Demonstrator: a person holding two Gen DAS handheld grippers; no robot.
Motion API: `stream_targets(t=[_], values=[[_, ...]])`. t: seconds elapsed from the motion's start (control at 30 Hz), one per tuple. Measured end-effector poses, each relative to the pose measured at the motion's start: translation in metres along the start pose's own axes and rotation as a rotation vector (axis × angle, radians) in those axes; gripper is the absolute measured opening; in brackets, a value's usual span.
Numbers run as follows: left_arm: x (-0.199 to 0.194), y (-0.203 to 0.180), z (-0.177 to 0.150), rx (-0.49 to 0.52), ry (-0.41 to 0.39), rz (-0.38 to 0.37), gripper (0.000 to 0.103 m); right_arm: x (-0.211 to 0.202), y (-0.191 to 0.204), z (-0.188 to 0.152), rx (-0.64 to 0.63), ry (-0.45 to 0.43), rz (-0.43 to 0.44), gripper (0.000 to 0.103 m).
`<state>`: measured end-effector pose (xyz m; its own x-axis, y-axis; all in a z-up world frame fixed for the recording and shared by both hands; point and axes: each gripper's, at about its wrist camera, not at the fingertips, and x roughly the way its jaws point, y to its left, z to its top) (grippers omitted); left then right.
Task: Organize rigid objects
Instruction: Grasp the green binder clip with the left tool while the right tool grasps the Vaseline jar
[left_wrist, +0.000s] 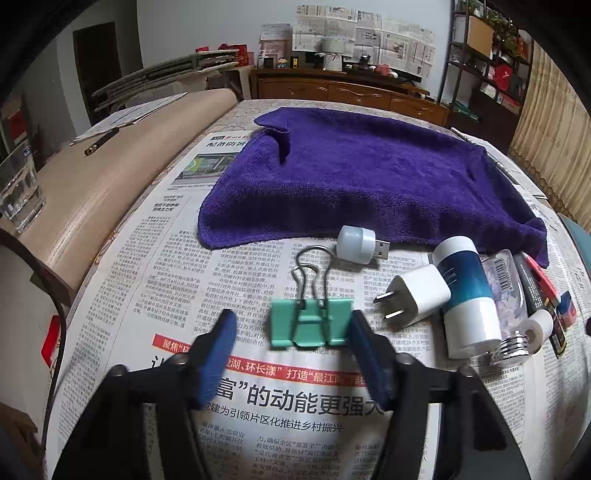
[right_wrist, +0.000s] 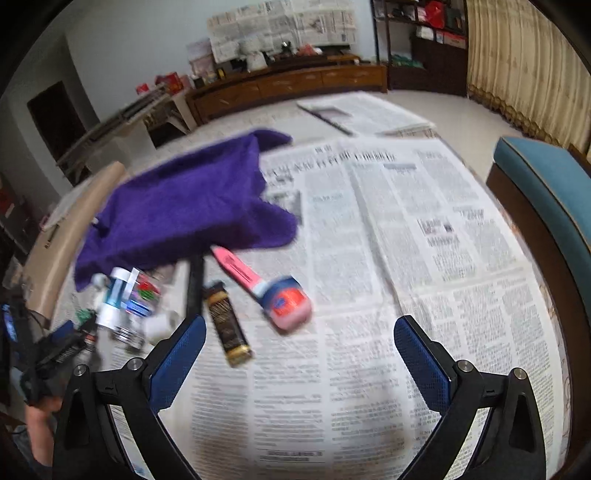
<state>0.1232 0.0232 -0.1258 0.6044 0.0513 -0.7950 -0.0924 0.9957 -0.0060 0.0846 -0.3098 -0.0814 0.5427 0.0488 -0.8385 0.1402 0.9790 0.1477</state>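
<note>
In the left wrist view a mint-green binder clip (left_wrist: 310, 325) lies on the newspaper, wire handles pointing away. My left gripper (left_wrist: 291, 321) straddles it: the right pad sits at the clip's edge, and a gap shows at the left pad. To its right lie a white USB lamp (left_wrist: 356, 240), a white plug adapter (left_wrist: 417, 295), a white-and-blue bottle (left_wrist: 465, 295) and a clear jar (left_wrist: 506, 295). In the blurred right wrist view my right gripper (right_wrist: 300, 321) is wide open over bare newspaper. Just ahead lie a small pink-red tin (right_wrist: 286, 304), a black-and-gold tube (right_wrist: 227, 328) and a pink cutter (right_wrist: 236, 266).
A purple towel (left_wrist: 351, 177) lies spread behind the objects. Newspaper (left_wrist: 147, 277) covers the table. A glass of water (left_wrist: 18, 192) stands on a beige surface (left_wrist: 110, 184) to the left. A blue-cushioned seat (right_wrist: 546, 192) borders the table on the right.
</note>
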Motion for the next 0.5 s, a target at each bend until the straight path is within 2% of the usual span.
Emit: stream_targets(t=[0.1, 0.17, 0.27, 0.33, 0.4, 0.5], values=[[0.0, 0.001, 0.001, 0.011, 0.004, -0.01, 0.049, 0.02, -0.001, -0.004, -0.004, 0.034, -0.013, 0.09], [-0.001, 0.004, 0.002, 0.01, 0.006, -0.016, 0.039, 0.031, 0.003, -0.002, -0.032, 0.041, -0.021, 0.086], [0.0, 0.008, 0.004, 0.007, 0.011, -0.035, 0.039, 0.047, 0.014, 0.004, -0.125, 0.043, -0.068, 0.082], [0.0, 0.009, 0.005, 0.01, 0.013, -0.039, 0.039, 0.055, 0.018, 0.006, -0.18, 0.046, -0.075, 0.075], [0.0, 0.009, 0.005, 0.012, 0.012, -0.045, 0.039, 0.057, 0.023, 0.009, -0.23, 0.028, -0.059, 0.069], [0.0, 0.012, 0.005, 0.007, 0.01, -0.063, 0.039, 0.056, 0.023, 0.011, -0.245, 0.011, -0.034, 0.056]])
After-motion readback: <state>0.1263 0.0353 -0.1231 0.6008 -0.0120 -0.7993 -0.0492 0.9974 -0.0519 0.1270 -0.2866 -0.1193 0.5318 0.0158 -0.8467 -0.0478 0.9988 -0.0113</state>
